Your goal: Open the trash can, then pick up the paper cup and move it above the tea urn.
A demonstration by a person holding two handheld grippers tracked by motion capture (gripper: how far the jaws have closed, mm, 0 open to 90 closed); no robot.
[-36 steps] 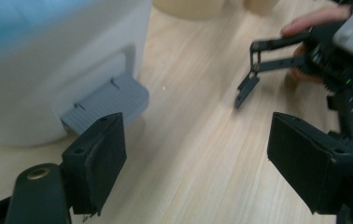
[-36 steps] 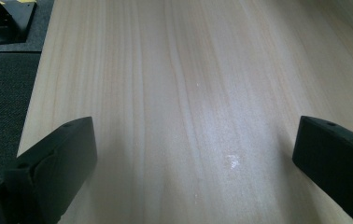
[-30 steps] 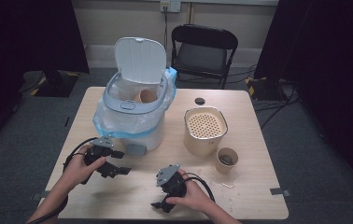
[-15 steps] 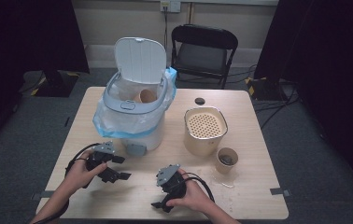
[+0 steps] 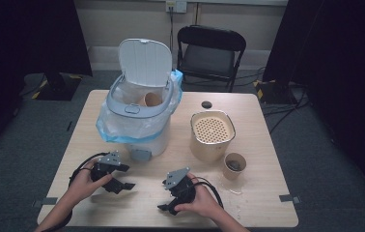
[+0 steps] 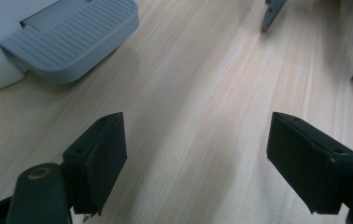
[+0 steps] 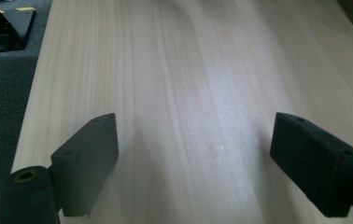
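Two empty tongs above pale wooden table (image 5: 267, 116)

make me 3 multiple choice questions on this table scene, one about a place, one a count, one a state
1. Where does the paper cup with dark contents stand?
A. inside the bin
B. right of the cream container
C. on the chair

2. How many paper cups are in sight?
A. two
B. four
C. none

3. How is the lid of the pedal bin?
A. shut
B. lying on the table
C. raised

Answers:
1 B: it stands on the table by that container's lower right.
2 A: one on the table, another inside the bin.
3 C: the lid stands upright behind the bin's opening.
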